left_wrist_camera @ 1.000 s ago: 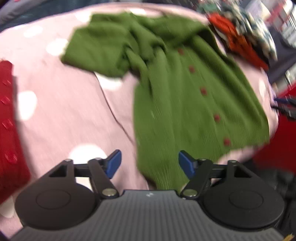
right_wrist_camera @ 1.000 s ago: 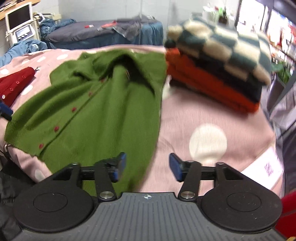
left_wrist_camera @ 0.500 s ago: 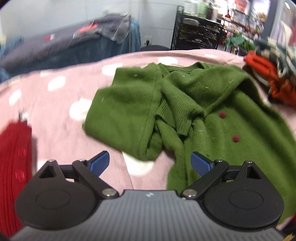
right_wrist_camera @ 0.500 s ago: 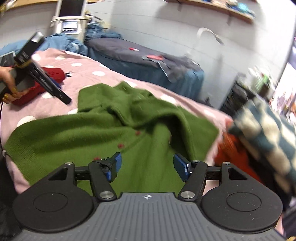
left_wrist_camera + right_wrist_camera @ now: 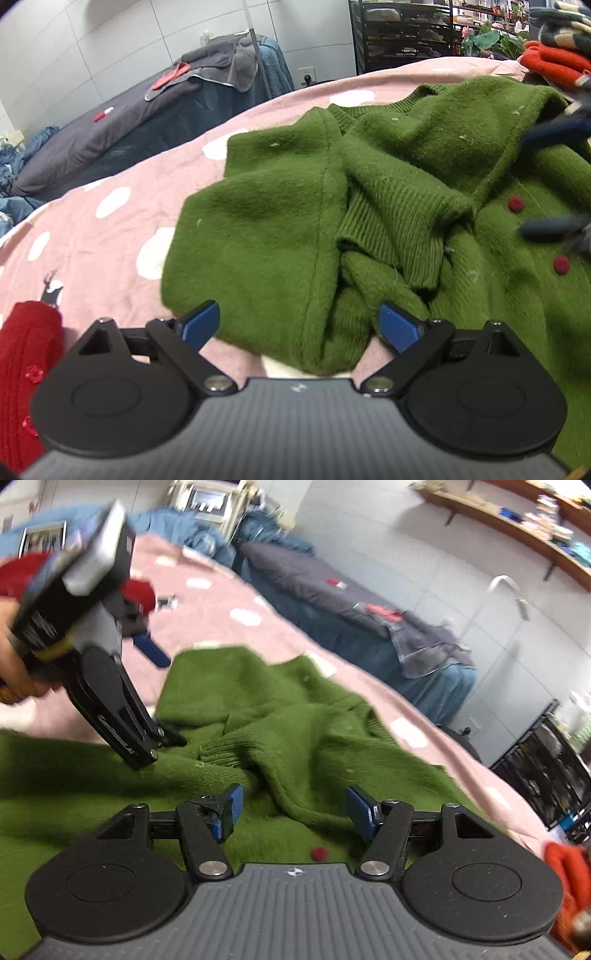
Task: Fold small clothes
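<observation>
A green knit cardigan point(image 5: 288, 229) with red buttons lies crumpled on the pink dotted bedspread point(image 5: 110, 229). My left gripper point(image 5: 299, 325) is open, its blue fingers low on either side of a bunched sleeve fold. My right gripper point(image 5: 291, 810) is open over the cardigan point(image 5: 288, 738), with a raised fold between its fingers. The left gripper also shows in the right wrist view point(image 5: 159, 698), its tips at the cloth. The right gripper's blurred fingers point(image 5: 554, 129) show at the right edge of the left wrist view.
A red knit garment point(image 5: 26, 376) lies at the near left. A stack of folded orange and checked clothes point(image 5: 554, 55) sits at the far right. A dark grey bed point(image 5: 351, 598) and black shelving point(image 5: 402, 33) stand beyond the bedspread.
Both grippers have moved in closer over the cardigan's upper part and lowered toward its folds. The left gripper's tips now reach the cloth. Both stay open.
</observation>
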Demonstrator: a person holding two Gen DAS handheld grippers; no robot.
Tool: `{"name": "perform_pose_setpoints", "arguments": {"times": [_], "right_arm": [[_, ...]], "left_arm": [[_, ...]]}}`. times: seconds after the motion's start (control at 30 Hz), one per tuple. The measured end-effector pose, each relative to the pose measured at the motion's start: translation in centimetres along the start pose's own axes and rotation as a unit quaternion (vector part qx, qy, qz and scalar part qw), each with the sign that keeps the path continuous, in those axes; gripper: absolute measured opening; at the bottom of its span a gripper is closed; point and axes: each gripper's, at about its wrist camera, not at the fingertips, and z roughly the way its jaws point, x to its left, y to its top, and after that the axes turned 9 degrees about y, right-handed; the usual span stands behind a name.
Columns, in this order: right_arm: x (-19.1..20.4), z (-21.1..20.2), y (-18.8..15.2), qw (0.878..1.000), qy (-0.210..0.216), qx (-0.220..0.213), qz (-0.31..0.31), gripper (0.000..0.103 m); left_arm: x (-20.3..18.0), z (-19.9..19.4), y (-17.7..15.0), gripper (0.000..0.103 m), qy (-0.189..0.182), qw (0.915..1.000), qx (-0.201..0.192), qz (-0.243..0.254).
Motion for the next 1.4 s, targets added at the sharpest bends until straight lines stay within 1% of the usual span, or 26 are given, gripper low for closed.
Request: {"name": "perform_pose_setpoints", "arguments": {"times": [0.07, 0.13, 0.17, 0.2, 0.23, 0.3, 0.37, 0.43, 0.5, 0.6, 0.8, 0.83, 0.87, 0.9, 0.93, 0.97, 1.0, 1.03, 1.07, 1.1, 1.13, 1.17, 1.2, 1.23, 1.3, 1.4], "right_arm": [[0.4, 2.2, 0.1, 1.0, -0.004, 0.011, -0.018, 0.099], [0.7, 3.6, 0.0, 0.999, -0.018, 0.01, -0.035, 0.095], [0.8, 4.0, -0.1, 0.999, -0.021, 0.008, -0.039, 0.081], [0.7, 4.2, -0.2, 0.999, -0.018, 0.007, -0.036, 0.044], [0.4, 4.2, -0.2, 1.0, -0.015, 0.006, -0.026, 0.021], [-0.1, 3.8, -0.5, 1.0, -0.016, -0.003, -0.011, 0.018], [-0.3, 2.5, -0.7, 0.999, -0.034, -0.025, -0.012, 0.015], [-0.7, 0.5, -0.8, 0.997, -0.064, -0.048, -0.013, 0.009], [-1.7, -2.0, -0.7, 0.991, -0.109, -0.072, -0.009, 0.009], [-4.2, -6.6, -0.9, 0.981, -0.164, -0.102, 0.03, 0.009], [-7.7, -15.3, -2.3, 0.949, -0.273, -0.136, 0.082, 0.009], [-8.1, -16.3, -2.8, 0.945, -0.283, -0.139, 0.087, 0.009], [-8.2, -17.7, -3.1, 0.94, -0.3, -0.139, 0.089, 0.009], [-8.4, -17.9, -3.5, 0.937, -0.309, -0.135, 0.092, 0.009], [-8.3, -18.5, -4.3, 0.936, -0.31, -0.136, 0.099, 0.009], [-8.1, -19.2, -4.9, 0.937, -0.299, -0.139, 0.113, 0.009], [-8.0, -18.9, -5.4, 0.941, -0.284, -0.137, 0.121, 0.01], [-7.6, -18.6, -5.8, 0.945, -0.274, -0.129, 0.122, 0.01], [-6.8, -17.9, -6.0, 0.947, -0.272, -0.122, 0.116, 0.01], [-6.0, -17.4, -6.3, 0.948, -0.275, -0.115, 0.108, 0.009], [-5.3, -17.0, -6.6, 0.949, -0.279, -0.108, 0.103, 0.009], [-4.7, -16.9, -6.9, 0.949, -0.279, -0.106, 0.106, 0.009], [-4.2, -16.9, -7.3, 0.949, -0.273, -0.109, 0.114, 0.009], [-4.0, -17.3, -7.3, 0.949, -0.268, -0.11, 0.12, 0.009], [-3.1, -17.2, -7.7, 0.95, -0.262, -0.109, 0.129, 0.009], [-1.9, -17.5, -8.1, 0.953, -0.256, -0.102, 0.126, 0.009]], "left_arm": [[-0.1, 1.1, 0.3, 0.099, -0.009, 0.9999, 0.008, -0.006], [0.0, 2.3, 0.7, 0.103, -0.013, 0.9997, 0.011, -0.019], [0.0, 2.8, 0.7, 0.103, -0.015, 0.9995, 0.01, -0.026], [0.0, 3.4, 0.8, 0.103, -0.018, 0.9993, 0.008, -0.032], [0.0, 3.8, 0.9, 0.103, -0.019, 0.999, 0.009, -0.04], [-0.2, 4.3, 1.0, 0.101, -0.013, 0.9986, 0.009, -0.05], [-0.4, 4.0, 1.3, 0.086, -0.013, 0.9988, 0.0, -0.046], [-0.2, 3.1, 1.4, 0.047, -0.013, 0.9986, -0.009, -0.051], [0.2, 2.5, 1.6, 0.033, 0.002, 0.9985, -0.016, -0.053], [2.1, 2.4, 1.6, 0.026, 0.008, 0.9969, -0.008, -0.078], [6.8, 2.0, 1.6, 0.024, 0.044, 0.9891, 0.005, -0.14], [7.3, 1.7, 1.7, 0.011, 0.064, 0.988, 0.005, -0.14], [7.7, 1.4, 1.7, 0.001, 0.123, 0.9846, -0.001, -0.124], [8.0, 1.2, 1.6, 0.002, 0.179, 0.9785, -0.012, -0.101], [8.9, 1.1, 1.5, 0.002, 0.212, 0.9722, -0.017, -0.097], [10.3, 1.4, 1.2, 0.002, 0.2, 0.9726, -0.002, -0.119], [11.6, 2.0, 1.0, 0.004, 0.159, 0.9758, 0.025, -0.148], [12.6, 2.5, 0.7, 0.005, 0.114, 0.9766, 0.048, -0.176], [13.1, 2.6, 0.4, 0.006, 0.083, 0.9752, 0.057, -0.197], [12.8, 2.2, 0.2, 0.015, 0.07, 0.9759, 0.054, -0.199], [12.1, 1.6, 0.2, 0.039, 0.065, 0.9797, 0.043, -0.184], [11.0, 0.8, 0.4, 0.057, 0.063, 0.984, 0.026, -0.165], [9.9, 0.3, 1.0, 0.089, 0.06, 0.9872, 0.008, -0.147], [8.7, -0.3, 1.4, 0.103, 0.059, 0.99, -0.013, -0.127], [6.1, -0.8, 2.8, 0.103, 0.07, 0.9936, -0.042, -0.078], [2.6, 0.7, 5.3, 0.103, 0.122, 0.9904, -0.061, -0.02]]}}
